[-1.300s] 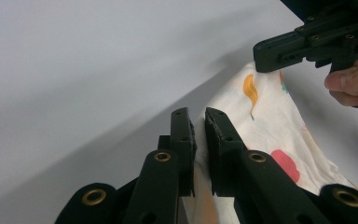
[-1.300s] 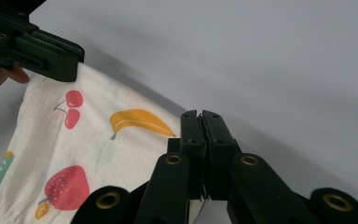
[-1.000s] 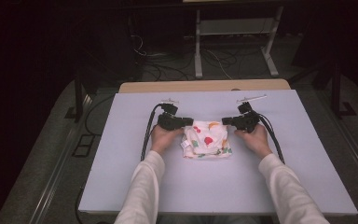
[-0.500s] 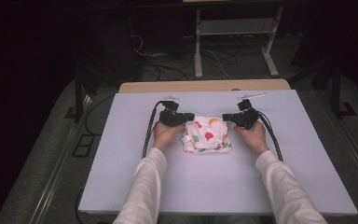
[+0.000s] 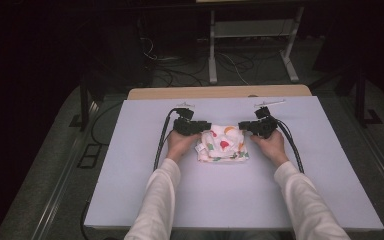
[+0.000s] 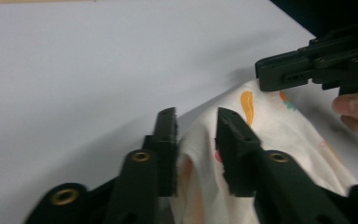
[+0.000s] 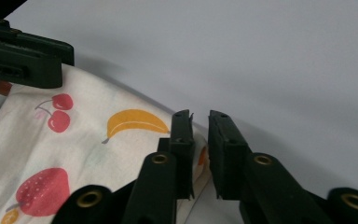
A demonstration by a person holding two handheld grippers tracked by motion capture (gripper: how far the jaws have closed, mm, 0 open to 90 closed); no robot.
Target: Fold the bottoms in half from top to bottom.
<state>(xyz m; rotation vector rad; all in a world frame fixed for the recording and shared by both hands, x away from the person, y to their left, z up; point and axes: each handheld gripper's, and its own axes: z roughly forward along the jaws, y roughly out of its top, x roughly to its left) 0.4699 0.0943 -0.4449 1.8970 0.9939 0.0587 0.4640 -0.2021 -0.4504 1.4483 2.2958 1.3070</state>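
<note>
your left gripper (image 5: 203,127) and right gripper (image 5: 245,127) sit at the far corners of the folded fruit-print cloth (image 5: 223,144), one on each side. the left jaws have just been opening: in the left gripper view (image 6: 196,122) a fold of the cloth (image 6: 270,121) stands in the gap between them and the pads no longer pinch it. the right jaws have also just been opening: in the right gripper view (image 7: 199,122) they stand slightly apart, the cloth's (image 7: 74,154) edge lying under and beside the left jaw, the gap itself showing bare surface.

the cloth lies flat on the pale lavender table top (image 5: 130,165), which stretches bare and even all round your fingers. just beyond the grippers a tan wooden edge (image 5: 220,92) borders the top. behind that the room is dark: loose cables (image 5: 230,62) on the floor, a white metal stand (image 5: 250,35). a grey floor strip (image 5: 55,165) runs along your left side.
</note>
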